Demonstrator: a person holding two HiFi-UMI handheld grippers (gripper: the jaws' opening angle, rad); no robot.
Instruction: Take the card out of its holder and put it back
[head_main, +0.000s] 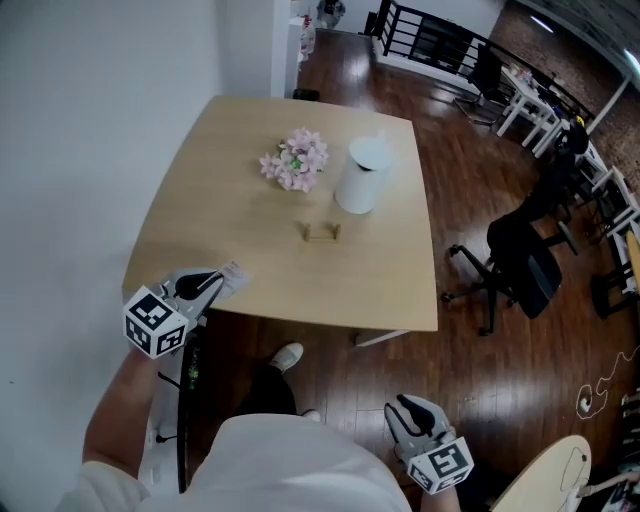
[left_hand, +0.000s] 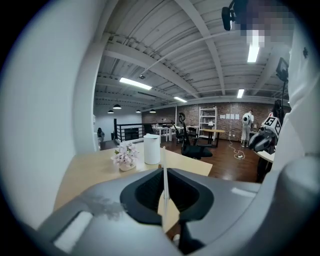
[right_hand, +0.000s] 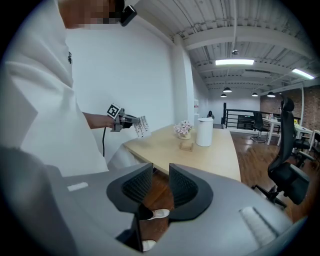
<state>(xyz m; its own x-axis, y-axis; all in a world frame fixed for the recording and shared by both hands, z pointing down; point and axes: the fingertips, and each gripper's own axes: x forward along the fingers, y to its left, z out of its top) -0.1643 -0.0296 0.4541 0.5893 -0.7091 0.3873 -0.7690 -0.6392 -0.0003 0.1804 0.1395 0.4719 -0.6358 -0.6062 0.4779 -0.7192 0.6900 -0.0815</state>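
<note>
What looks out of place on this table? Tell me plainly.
Only the card: it is clamped in the left hand-held gripper over the near left corner of the table, while its wooden holder stands empty mid-table. The flowers and white canister stand upright; nothing is spilled.

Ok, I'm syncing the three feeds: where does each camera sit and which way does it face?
Head view: on the person's head, facing steeply down on the table; shows shirt, a shoe, left gripper, right gripper.
Left gripper view: on the left gripper, looking along jaws shut on the card, across the table; the shirt at right.
Right gripper view: on the right gripper, low, jaws apart and empty, facing the table's side; shirt, forearm, shoes show.
Shared: both gripper views show the flowers and white canister.
</note>
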